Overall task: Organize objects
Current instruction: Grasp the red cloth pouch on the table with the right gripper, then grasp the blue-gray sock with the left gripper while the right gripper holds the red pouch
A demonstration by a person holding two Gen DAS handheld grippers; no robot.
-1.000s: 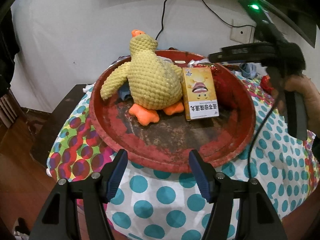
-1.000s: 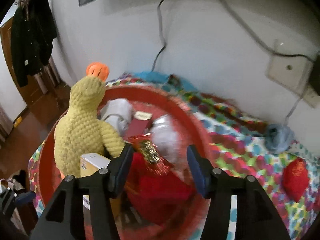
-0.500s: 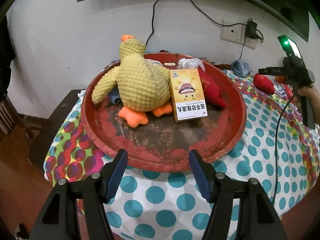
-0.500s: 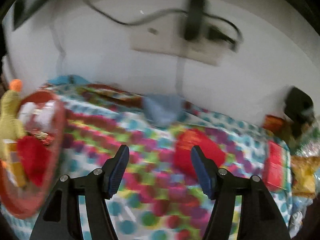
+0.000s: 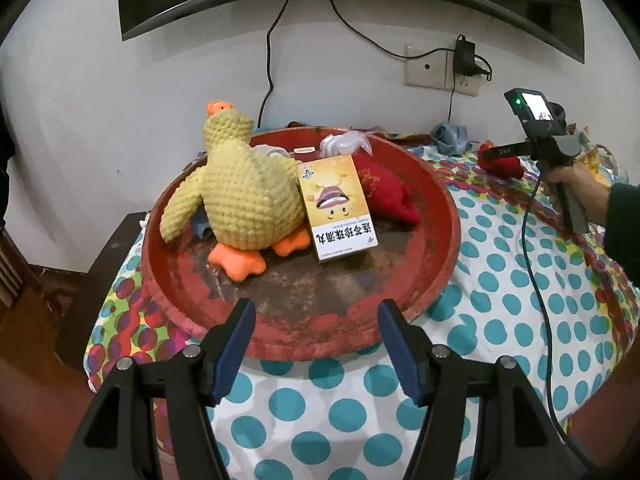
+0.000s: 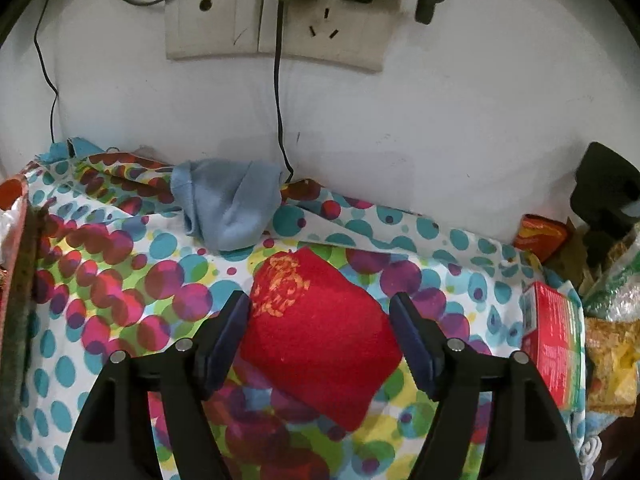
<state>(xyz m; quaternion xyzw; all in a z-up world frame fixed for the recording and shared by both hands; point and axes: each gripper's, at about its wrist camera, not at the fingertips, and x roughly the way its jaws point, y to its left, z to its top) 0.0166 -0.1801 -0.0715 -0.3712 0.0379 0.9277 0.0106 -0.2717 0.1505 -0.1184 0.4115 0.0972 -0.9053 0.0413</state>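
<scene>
The right gripper [image 6: 320, 336] has just been opening its jaws, which straddle a red pouch [image 6: 320, 340] without pressing it; the pouch lies flat on the dotted surface [image 6: 100, 280], turned cornerwise, gold print toward the blue cloth [image 6: 228, 204]. A red box [image 6: 552, 344] lies beside it. The left gripper [image 5: 316, 344] hangs empty, jaws apart, before the red tray [image 5: 440, 216].

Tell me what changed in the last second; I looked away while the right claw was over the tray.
The right claw swung away from the red tray to the dotted cloth near the wall. Its jaws have just been opening and now straddle the red pouch without pressing it. The left claw stayed open and empty before the tray. The plush duck and yellow box stayed put.
</scene>
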